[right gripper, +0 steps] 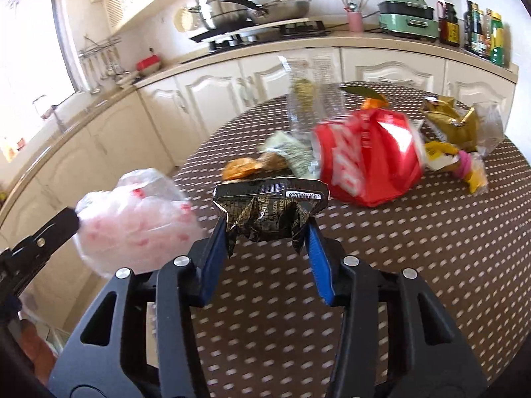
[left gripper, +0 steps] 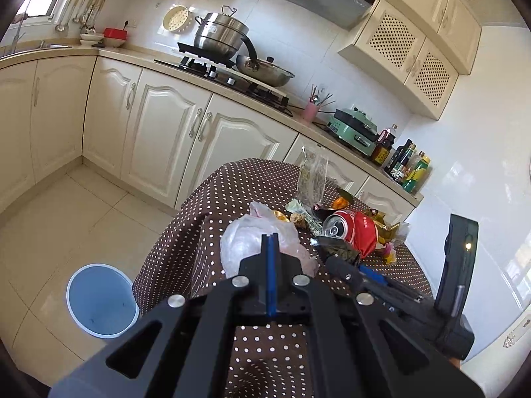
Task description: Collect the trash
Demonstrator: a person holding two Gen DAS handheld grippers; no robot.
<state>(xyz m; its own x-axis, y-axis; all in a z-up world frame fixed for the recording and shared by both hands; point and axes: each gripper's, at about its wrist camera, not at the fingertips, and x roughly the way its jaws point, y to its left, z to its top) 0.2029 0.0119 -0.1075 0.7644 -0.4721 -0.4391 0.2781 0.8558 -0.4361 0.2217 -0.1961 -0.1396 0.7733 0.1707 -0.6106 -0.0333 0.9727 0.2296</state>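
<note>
— Presently, what is held? 
— A plastic bag [left gripper: 262, 242] is pinched by the left hand-held gripper [left gripper: 270, 242], its fingers pressed together; a dark wrapper [right gripper: 268, 209] is clamped by the right hand-held gripper [right gripper: 267, 232] above the surface [right gripper: 398, 265].

— What could be lost? 
— The wrapper is caught only at its crumpled edges and could be dropped if swung. The red can [right gripper: 368, 159] lies close behind; the bin [left gripper: 103, 300] is set on the floor, well apart.

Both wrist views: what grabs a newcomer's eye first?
The crushed red can lying amid wrappers on the dotted table. Next, the right gripper pinching a dark wrapper, and the left gripper shut on a crumpled plastic bag. A blue bin stands on the floor.
</note>
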